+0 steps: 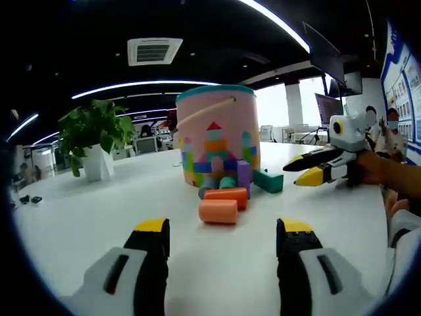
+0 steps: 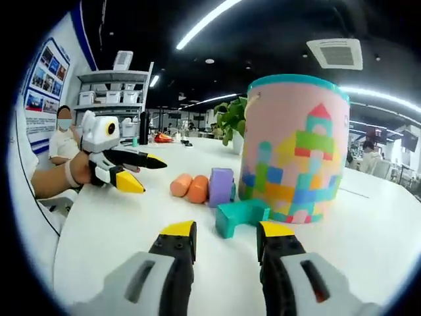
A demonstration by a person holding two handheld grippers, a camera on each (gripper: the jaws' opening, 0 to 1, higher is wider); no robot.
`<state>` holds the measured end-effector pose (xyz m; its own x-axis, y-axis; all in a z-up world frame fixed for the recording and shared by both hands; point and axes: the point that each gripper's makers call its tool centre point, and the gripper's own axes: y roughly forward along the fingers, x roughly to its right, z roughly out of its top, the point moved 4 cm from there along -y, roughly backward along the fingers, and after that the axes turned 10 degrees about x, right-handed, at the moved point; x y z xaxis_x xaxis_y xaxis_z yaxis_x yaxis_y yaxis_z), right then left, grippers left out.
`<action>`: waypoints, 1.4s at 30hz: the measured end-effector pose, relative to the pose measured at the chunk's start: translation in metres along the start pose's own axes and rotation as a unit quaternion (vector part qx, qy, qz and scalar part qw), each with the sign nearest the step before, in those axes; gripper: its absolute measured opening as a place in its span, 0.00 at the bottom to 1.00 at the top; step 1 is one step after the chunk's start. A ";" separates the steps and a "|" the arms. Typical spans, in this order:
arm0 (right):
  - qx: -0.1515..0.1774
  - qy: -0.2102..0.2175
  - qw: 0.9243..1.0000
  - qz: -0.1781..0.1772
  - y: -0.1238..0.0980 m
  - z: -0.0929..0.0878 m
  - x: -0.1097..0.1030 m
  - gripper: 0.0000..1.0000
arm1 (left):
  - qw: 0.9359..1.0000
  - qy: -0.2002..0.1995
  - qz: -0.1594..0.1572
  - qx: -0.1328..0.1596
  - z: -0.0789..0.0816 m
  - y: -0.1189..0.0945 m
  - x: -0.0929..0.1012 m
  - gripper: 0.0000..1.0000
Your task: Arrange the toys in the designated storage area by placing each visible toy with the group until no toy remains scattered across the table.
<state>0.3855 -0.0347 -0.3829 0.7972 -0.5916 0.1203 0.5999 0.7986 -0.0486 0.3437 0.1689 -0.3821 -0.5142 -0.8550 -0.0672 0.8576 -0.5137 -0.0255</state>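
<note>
A pink bucket (image 1: 217, 131) (image 2: 299, 151) with a teal rim and a block picture stands on the white table (image 1: 99, 224). At its foot lie two orange cylinders (image 1: 218, 210) (image 2: 189, 187), a purple block (image 1: 244, 174) (image 2: 222, 186), a teal block (image 1: 268, 181) (image 2: 240, 216) and a small teal cylinder (image 1: 227, 182). My left gripper (image 1: 223, 230) (image 2: 148, 174) is open, a short way before the orange cylinders, holding nothing. My right gripper (image 2: 227, 232) (image 1: 302, 171) is open too, its jaws just short of the teal block, empty.
A potted plant (image 1: 99, 141) (image 2: 231, 118) stands on the table beyond the bucket. A person (image 2: 62, 141) sits at the table's side, near shelves (image 2: 112, 85) with boxes. Small dark items (image 1: 29, 199) lie at the far table edge.
</note>
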 end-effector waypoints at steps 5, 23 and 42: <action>-0.023 0.001 0.998 -0.060 0.014 -0.005 0.000 0.49 | 1.000 -0.002 0.000 0.001 0.001 -0.001 0.000 0.67; -0.066 0.028 0.978 -0.194 0.046 -0.016 0.014 0.55 | 1.000 -0.004 -0.005 0.002 0.001 -0.003 0.004 0.67; -0.071 0.019 0.973 -0.217 0.018 -0.018 0.035 0.45 | 1.000 -0.004 -0.009 0.004 0.002 -0.006 0.010 0.67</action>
<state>0.4253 -0.0424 -0.3973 0.4671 -0.8754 0.1243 0.8818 0.4507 -0.1388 0.3331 0.1636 -0.3807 -0.5289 -0.8466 -0.0594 0.8485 -0.5289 -0.0177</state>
